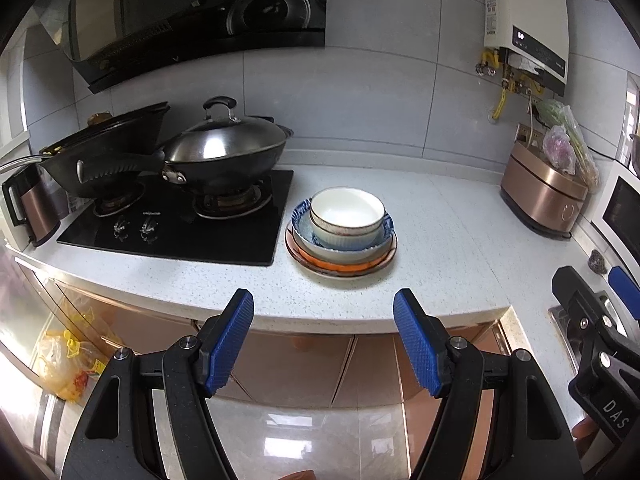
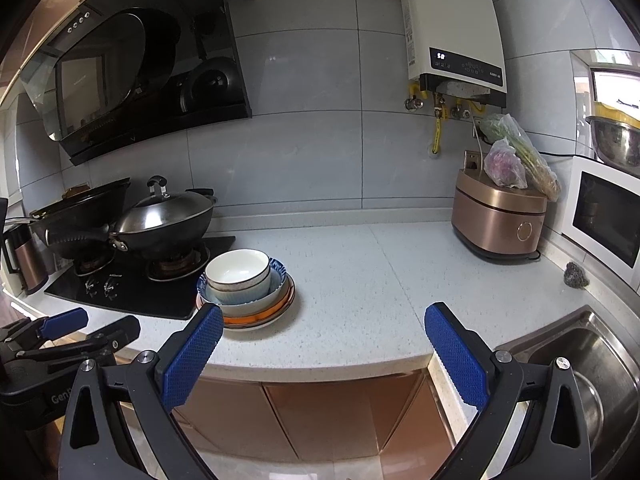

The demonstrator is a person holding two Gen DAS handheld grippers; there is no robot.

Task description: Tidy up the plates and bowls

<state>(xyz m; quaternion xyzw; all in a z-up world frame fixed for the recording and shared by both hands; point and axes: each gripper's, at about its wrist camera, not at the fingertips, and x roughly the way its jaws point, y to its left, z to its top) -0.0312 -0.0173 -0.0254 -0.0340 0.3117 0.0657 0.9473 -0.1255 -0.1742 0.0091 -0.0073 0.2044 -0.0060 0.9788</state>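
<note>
On the tabletop point(image 1: 440, 216), beside the stove point(image 1: 180, 220), we see the stack point(image 1: 342, 236) ahead of both tools. Our left tool point(image 1: 323, 344) and right tool point(image 2: 324, 356) gape wide, holding nothing.

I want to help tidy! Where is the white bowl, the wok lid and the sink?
white bowl point(image 1: 347, 209), left wrist view, inner bottom.
wok lid point(image 1: 224, 140), left wrist view, shiny dome.
sink point(image 2: 588, 344), right wrist view, steel wall.

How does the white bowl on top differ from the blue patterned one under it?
The white bowl is plain inside, smaller and sits topmost; the blue bowl has a patterned rim, is wider and lies lower in the stack, another bowl between them. Both are upright, nested on the plates.
</note>
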